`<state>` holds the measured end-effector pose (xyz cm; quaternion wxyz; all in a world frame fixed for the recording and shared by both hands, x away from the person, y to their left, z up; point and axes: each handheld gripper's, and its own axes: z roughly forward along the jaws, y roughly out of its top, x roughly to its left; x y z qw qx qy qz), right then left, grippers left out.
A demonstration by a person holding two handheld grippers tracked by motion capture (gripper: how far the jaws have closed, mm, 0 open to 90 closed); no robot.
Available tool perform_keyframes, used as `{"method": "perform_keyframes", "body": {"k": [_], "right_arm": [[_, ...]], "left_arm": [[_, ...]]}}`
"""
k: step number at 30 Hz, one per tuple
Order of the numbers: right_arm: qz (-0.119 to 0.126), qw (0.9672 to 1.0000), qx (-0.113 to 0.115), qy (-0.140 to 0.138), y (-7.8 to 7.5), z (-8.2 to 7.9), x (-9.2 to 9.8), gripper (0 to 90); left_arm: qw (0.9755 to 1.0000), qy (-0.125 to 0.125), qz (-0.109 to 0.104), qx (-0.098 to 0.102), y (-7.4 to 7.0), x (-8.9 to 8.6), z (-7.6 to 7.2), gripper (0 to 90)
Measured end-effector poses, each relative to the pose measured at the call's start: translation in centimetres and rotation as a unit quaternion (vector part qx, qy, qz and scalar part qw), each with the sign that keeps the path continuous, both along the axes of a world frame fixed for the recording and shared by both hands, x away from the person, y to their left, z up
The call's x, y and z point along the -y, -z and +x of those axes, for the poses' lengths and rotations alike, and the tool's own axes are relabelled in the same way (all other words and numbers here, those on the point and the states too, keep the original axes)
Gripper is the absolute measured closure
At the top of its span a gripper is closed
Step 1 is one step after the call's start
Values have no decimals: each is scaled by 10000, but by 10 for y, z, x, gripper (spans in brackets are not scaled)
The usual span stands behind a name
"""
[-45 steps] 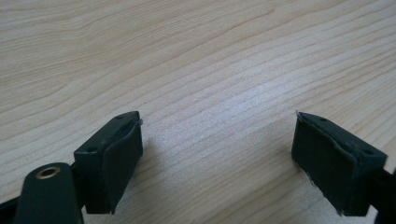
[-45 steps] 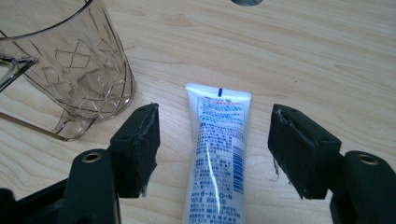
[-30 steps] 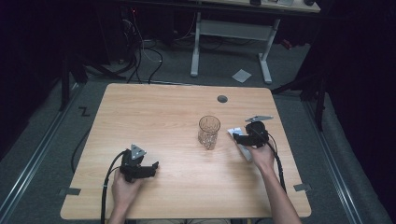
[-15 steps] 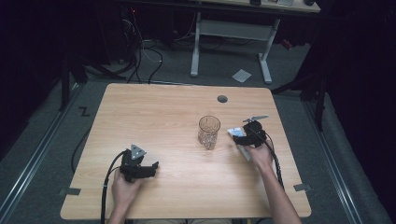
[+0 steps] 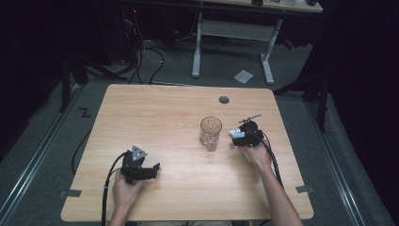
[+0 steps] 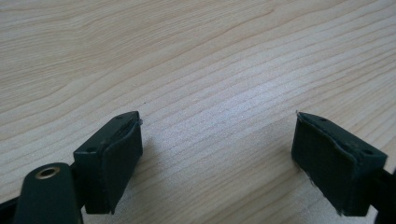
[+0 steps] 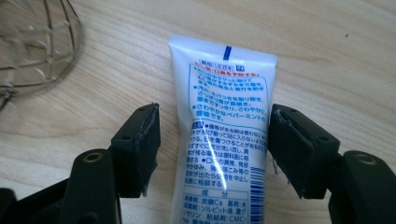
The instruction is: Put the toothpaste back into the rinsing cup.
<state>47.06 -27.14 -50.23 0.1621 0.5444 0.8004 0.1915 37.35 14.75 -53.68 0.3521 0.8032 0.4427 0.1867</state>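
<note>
- We have the right gripper [image 7: 212,140] straddling a white tube [image 7: 222,135] that lies flat on the wooden table [image 5: 160,117]. The tube's flat crimped end points away from us, past the fingertips.
- The 2 fingers [image 7: 140,144] stand apart — the right one looks to touch the tube's edge, the left one shows a gap, so nothing is clamped yet.
- We judge the tube light, soft and a little slick; it would dent under a hard squeeze.
- Best hold, we think: across the printed body between the pads, not the thin crimp.
- The glass [image 5: 210,133] sits beyond the left finger — fragile, so we keep clear.
- Our left gripper [image 6: 217,163] rests wide open over bare wood, holding nothing.
</note>
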Motion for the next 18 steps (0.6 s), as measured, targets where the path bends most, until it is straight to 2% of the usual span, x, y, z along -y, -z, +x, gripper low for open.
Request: {"method": "perform_keyframes", "body": {"k": [2, 5, 9, 13, 18], "right_arm": [[-18, 9999, -117, 10, 2, 3, 1, 343], [75, 9998, -174, 45, 3, 4, 3, 342], [76, 9997, -215, 33, 3, 5, 3, 346], [94, 9996, -265, 34, 1, 6, 6, 416], [41, 9994, -350, -3, 0, 8, 6, 423]], "left_arm": [[10000, 1, 0, 1, 0, 0, 0, 167], [10000, -2, -5, -2, 0, 0, 0, 167], [10000, -1, -4, -1, 0, 0, 0, 166], [10000, -1, -4, -2, 0, 0, 0, 166], [10000, -1, -2, -1, 0, 0, 0, 166]]}}
